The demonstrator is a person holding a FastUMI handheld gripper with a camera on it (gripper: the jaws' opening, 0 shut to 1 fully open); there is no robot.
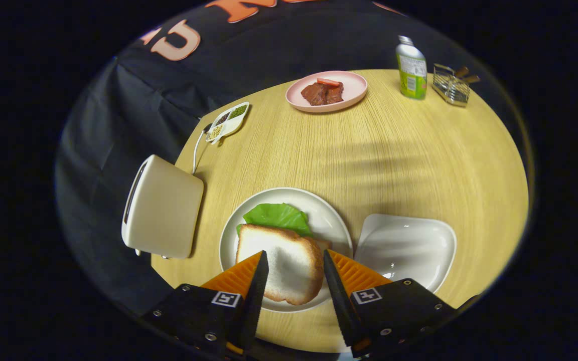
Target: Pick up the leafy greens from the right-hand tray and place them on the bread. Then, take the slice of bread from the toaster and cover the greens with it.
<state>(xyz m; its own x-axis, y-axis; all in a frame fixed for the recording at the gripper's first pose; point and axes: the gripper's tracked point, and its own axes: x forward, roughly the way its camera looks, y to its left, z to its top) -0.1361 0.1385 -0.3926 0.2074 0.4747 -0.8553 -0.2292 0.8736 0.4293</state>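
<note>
Final step: bread slice (281,263) covers the greens (277,216) on the plate (330,216). Tongs (295,276) released, straddling it; next, withdraw clear.

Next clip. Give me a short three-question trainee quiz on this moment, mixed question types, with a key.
1. True or false: the top bread slice already lies over the leafy greens on the round white plate.
2. Multiple choice: what lies in the white tray right of that plate? A) greens B) bread C) nothing visible
3. Short answer: how do the gripper fingers stand relative to the top slice?

Key
1. True; green shows only beyond the slice's far edge.
2. C
3. Spread apart, one on each side of the slice, apparently not pressing it.
</note>
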